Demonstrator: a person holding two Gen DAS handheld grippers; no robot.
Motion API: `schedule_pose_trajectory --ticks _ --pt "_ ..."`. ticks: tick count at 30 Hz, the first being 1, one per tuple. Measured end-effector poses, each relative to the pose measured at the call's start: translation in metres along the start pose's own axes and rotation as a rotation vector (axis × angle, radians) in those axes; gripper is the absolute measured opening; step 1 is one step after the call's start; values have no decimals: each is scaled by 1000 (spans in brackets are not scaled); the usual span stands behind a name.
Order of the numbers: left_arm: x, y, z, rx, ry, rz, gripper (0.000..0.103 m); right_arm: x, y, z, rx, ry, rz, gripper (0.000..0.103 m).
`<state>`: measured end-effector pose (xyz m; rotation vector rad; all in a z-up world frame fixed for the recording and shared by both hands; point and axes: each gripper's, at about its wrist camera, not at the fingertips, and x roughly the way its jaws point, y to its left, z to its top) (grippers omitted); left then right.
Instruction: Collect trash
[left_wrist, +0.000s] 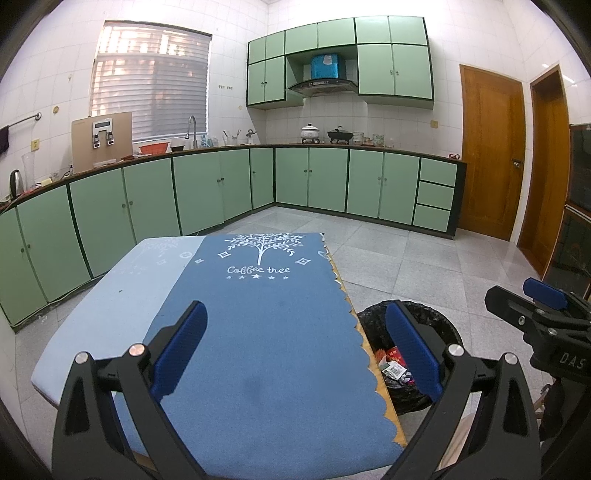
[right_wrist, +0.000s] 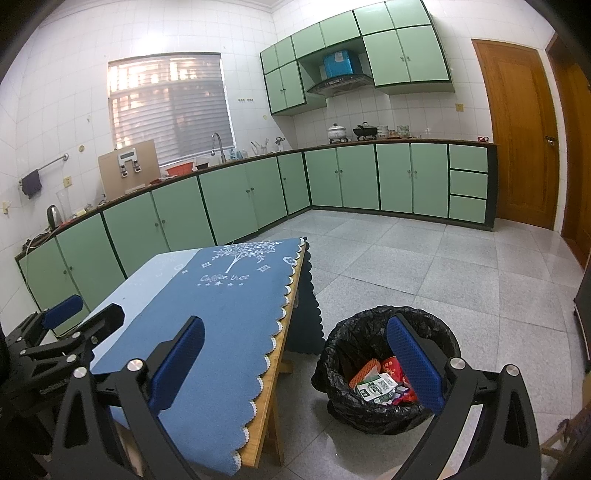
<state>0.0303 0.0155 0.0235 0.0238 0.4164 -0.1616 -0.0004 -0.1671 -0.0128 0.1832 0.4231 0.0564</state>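
Observation:
A trash bin lined with a black bag stands on the floor right of the table; it also shows in the left wrist view. Inside lie wrappers, red, orange and white-green, also seen in the left wrist view. My left gripper is open and empty above the blue tablecloth. My right gripper is open and empty, spanning the table's right edge and the bin. The right gripper shows at the right of the left wrist view; the left gripper shows at the left of the right wrist view.
The blue "Coffee tree" cloth covers a wooden table. Green cabinets and a countertop with pots line the far walls. Wooden doors stand at the right. Grey tiled floor spreads beyond the bin.

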Motion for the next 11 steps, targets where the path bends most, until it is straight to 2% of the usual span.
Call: schedule_pose_trajectory --ticks 11 --pt "-1 0 0 -3 6 9 94 2 -3 -3 2 1 0 97"
